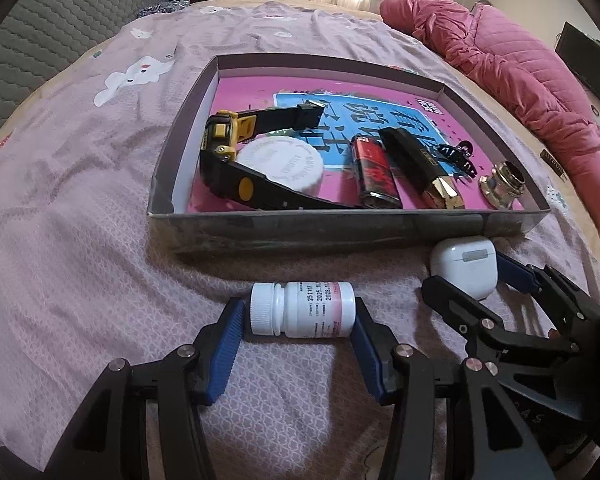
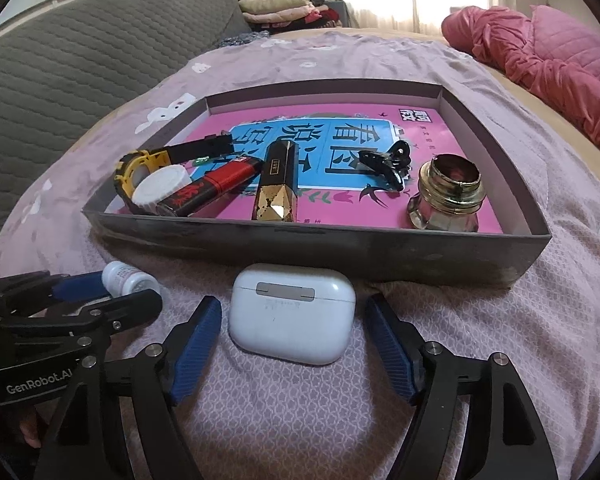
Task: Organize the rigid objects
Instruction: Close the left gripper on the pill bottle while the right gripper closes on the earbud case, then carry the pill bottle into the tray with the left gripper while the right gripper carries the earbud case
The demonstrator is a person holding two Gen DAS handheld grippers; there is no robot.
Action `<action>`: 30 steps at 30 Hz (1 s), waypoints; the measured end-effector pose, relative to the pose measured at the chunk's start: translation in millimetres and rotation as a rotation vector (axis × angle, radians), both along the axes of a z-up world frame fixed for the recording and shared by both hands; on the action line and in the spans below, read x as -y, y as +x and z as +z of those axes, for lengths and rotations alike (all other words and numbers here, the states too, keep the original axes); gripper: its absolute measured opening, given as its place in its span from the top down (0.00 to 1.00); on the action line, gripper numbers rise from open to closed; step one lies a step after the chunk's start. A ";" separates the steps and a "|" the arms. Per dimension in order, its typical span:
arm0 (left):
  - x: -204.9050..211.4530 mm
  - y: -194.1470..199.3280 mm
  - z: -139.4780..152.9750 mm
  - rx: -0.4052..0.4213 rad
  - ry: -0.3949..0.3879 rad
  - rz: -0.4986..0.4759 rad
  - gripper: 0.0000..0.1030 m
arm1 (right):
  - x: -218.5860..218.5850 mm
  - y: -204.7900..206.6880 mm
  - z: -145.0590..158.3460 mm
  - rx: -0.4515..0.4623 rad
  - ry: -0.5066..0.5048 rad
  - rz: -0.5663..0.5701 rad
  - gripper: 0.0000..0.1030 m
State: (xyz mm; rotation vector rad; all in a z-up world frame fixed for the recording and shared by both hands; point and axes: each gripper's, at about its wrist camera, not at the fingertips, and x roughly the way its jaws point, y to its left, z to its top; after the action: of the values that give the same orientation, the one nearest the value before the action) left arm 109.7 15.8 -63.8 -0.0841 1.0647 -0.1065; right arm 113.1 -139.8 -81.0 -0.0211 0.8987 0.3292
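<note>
A white pill bottle [image 1: 303,309] lies on its side on the bedspread, between the blue pads of my left gripper [image 1: 298,312]; the pads sit at its two ends. A white earbud case [image 2: 292,312] lies in front of the box, between the wide-open fingers of my right gripper [image 2: 294,316], with gaps on both sides. The grey box [image 2: 300,246] holds a yellow-black watch [image 1: 228,148], a white lid [image 1: 280,164], a red lighter [image 1: 374,172], a black-gold lipstick [image 2: 278,184], a black hair clip [image 2: 386,164] and a metal fitting [image 2: 448,192]. The bottle also shows in the right wrist view [image 2: 126,278].
The box stands on a pink patterned bedspread [image 1: 80,220]. A pink quilt [image 1: 500,60] lies bunched at the far right. A grey quilted headboard [image 2: 80,60] is at the left, and folded clothes [image 2: 276,10] are at the back.
</note>
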 end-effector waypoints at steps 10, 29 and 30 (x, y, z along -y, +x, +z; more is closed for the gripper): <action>0.4 2.1 -2.7 0.006 0.014 0.006 0.52 | -9.3 -4.1 -4.5 0.048 -0.088 -0.019 0.32; -5.6 -3.2 8.8 0.014 -0.048 0.021 0.55 | 11.4 -11.7 16.1 0.021 0.020 0.021 0.39; -4.8 -4.9 10.9 0.018 -0.050 0.020 0.55 | 12.5 -13.3 19.2 0.030 0.022 0.024 0.39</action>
State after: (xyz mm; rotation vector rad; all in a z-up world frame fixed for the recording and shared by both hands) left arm 104.8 20.6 -52.9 -0.1393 1.0436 -0.1155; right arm 99.8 -152.3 -61.9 -0.0162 0.8659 0.3608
